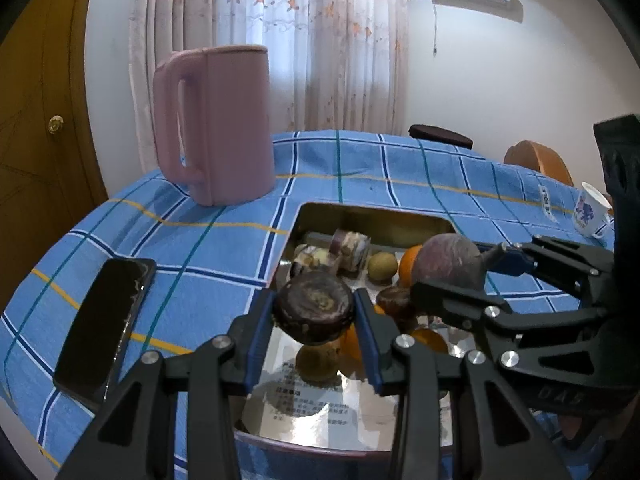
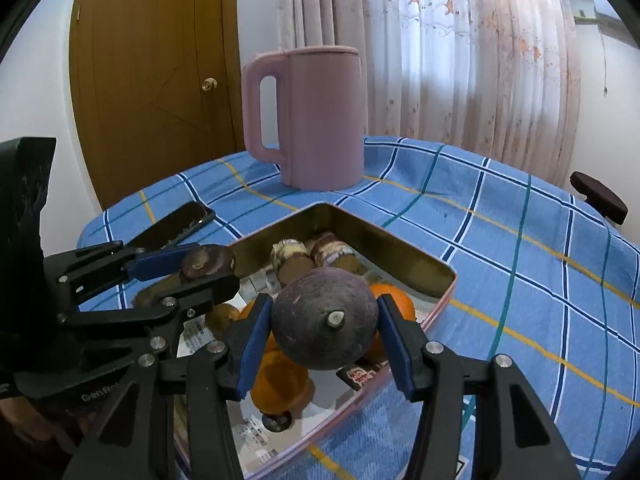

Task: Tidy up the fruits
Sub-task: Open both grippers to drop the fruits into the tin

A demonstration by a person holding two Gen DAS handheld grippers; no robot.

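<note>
Both tools clamped on dark fruit, held over the metal tin.

Left tool [image 1: 314, 312] jaws narrow, blue pads pressed on a small dark flattened fruit [image 1: 313, 306], above the near-left part of the tin [image 1: 376, 220]. Right tool [image 2: 325, 320] jaws a bit wider, pads gripping a big round purple fruit [image 2: 325, 318], stem end facing camera, above the tin's near-right side, just beside the left tool. Inside the tin: oranges [image 2: 394, 298], a small greenish-brown fruit [image 1: 382, 266], cut banded chunks [image 1: 350, 248] toward the far wall. Tin sits on the blue checked desk [image 1: 400, 168]; pink jug [image 1: 216, 120] beyond its far-left corner, black phone [image 1: 106, 328] left of the tin, white cup [image 1: 588, 210] far right of it.
</note>
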